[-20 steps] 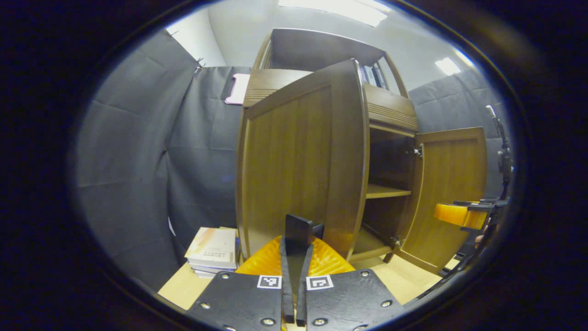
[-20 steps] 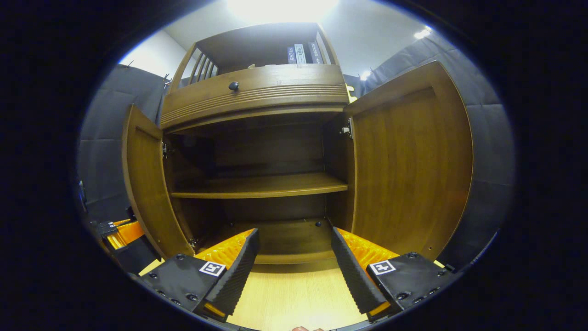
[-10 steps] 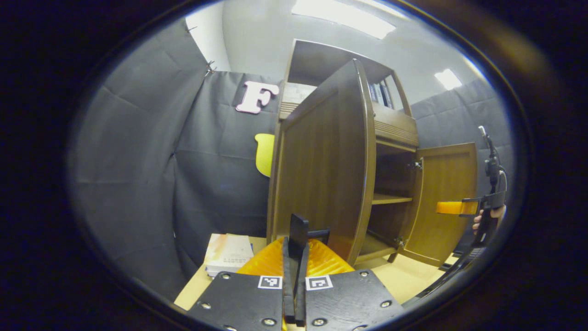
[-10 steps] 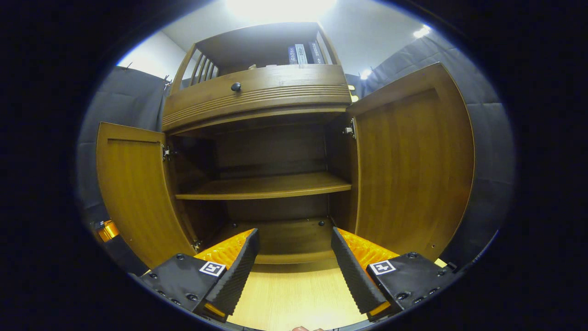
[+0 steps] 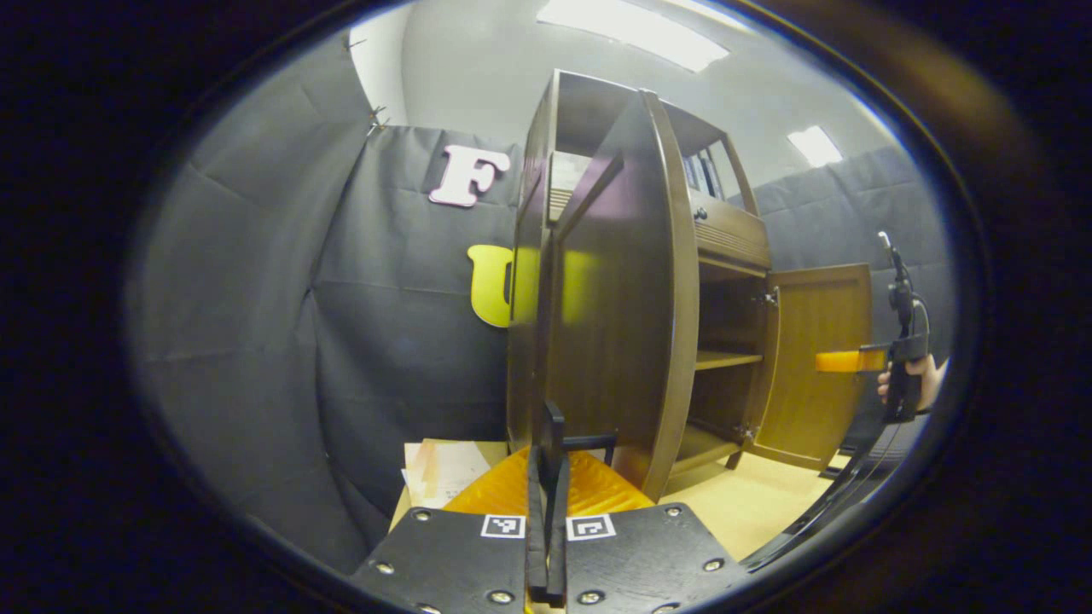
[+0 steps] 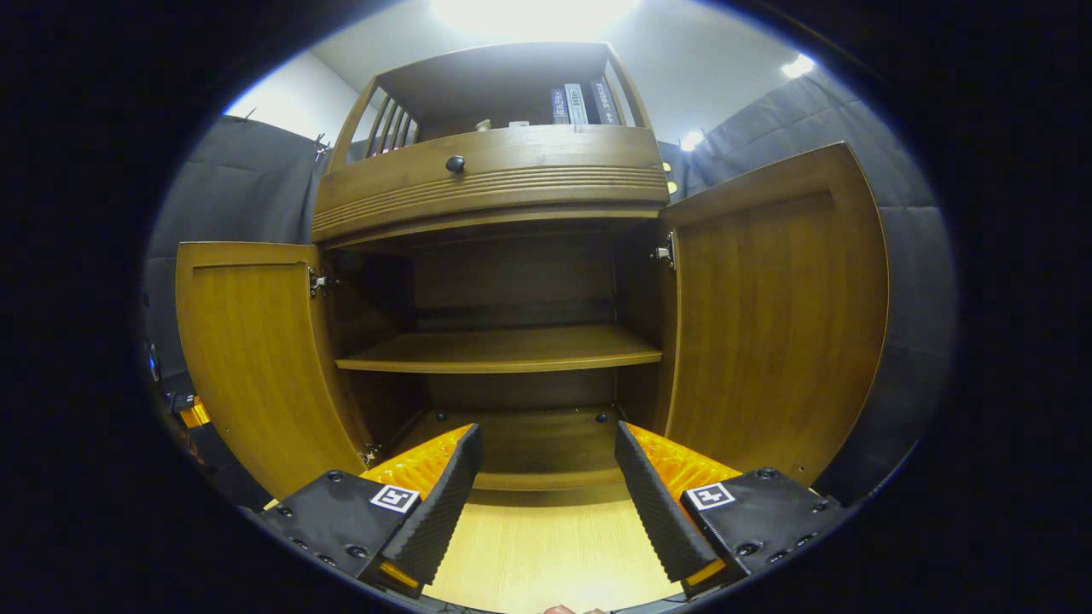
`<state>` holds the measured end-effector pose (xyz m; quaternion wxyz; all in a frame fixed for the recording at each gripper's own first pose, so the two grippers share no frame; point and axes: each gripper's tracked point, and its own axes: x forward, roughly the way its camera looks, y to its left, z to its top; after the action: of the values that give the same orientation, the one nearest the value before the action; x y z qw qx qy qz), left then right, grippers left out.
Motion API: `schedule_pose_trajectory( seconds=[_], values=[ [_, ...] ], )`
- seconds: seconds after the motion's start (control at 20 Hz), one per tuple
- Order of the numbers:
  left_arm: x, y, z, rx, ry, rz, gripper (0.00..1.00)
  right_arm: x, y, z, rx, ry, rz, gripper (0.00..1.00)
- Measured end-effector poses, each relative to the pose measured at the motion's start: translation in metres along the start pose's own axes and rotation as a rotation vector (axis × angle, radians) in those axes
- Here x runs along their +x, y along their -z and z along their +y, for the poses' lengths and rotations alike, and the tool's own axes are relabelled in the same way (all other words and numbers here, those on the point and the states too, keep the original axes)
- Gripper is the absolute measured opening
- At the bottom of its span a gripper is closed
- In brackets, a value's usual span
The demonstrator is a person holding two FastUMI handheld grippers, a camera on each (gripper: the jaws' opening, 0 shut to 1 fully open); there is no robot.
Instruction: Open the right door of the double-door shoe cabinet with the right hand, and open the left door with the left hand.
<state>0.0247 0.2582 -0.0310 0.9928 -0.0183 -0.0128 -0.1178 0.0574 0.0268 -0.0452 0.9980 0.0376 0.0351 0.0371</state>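
The left hand-held gripper (image 5: 547, 443) is clamped, seemingly on the handle (image 5: 589, 441), holding the left door (image 5: 614, 298) wide, while the right hand-held gripper (image 6: 543, 465) hangs apart, clear of the swung-out right door (image 6: 772, 315).

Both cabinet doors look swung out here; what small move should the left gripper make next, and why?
Probably open the left gripper and draw it back. Its fingers are shut on the handle of the left door, which stands wide open, as does the right door; the right gripper is open and off it.
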Motion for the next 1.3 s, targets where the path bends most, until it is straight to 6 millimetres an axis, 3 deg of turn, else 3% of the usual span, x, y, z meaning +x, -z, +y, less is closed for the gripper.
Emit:
schedule_pose_trajectory(
  seconds=[0.2, 0.4, 0.5, 0.55, 0.7, 0.8, 0.85, 0.95, 1.3],
  values=[
    [-0.014, 0.007, -0.001, 0.018, -0.038, 0.025, 0.02, -0.001, 0.002, -0.006, 0.004, 0.022, 0.021, 0.98],
    [-0.062, 0.013, 0.003, 0.027, -0.158, 0.057, 0.03, -0.001, 0.008, -0.013, 0.002, 0.027, 0.042, 0.98],
    [-0.09, 0.011, -0.012, 0.027, -0.186, 0.087, 0.02, 0.0, 0.012, -0.016, 0.006, 0.014, 0.057, 1.0],
    [-0.102, 0.009, -0.019, 0.033, -0.208, 0.103, 0.02, -0.001, 0.012, -0.017, 0.012, 0.004, 0.059, 0.93],
    [-0.131, 0.002, -0.037, 0.016, -0.32, 0.121, 0.06, -0.003, 0.015, -0.021, 0.019, -0.027, 0.071, 0.93],
    [-0.138, -0.001, -0.06, -0.01, -0.356, 0.13, 0.4, -0.011, 0.019, -0.026, 0.013, -0.055, 0.092, 0.98],
    [-0.141, -0.004, -0.065, -0.001, -0.39, 0.135, 0.57, -0.013, 0.02, -0.027, 0.014, -0.071, 0.091, 0.93],
    [-0.147, -0.007, -0.071, 0.007, -0.465, 0.141, 0.91, -0.014, 0.022, -0.03, 0.008, -0.098, 0.098, 0.92],
    [-0.114, -0.045, -0.153, -0.088, -0.461, 0.04, 0.92, -0.03, 0.025, -0.038, 0.056, -0.192, 0.103, 0.93]
  ],
)
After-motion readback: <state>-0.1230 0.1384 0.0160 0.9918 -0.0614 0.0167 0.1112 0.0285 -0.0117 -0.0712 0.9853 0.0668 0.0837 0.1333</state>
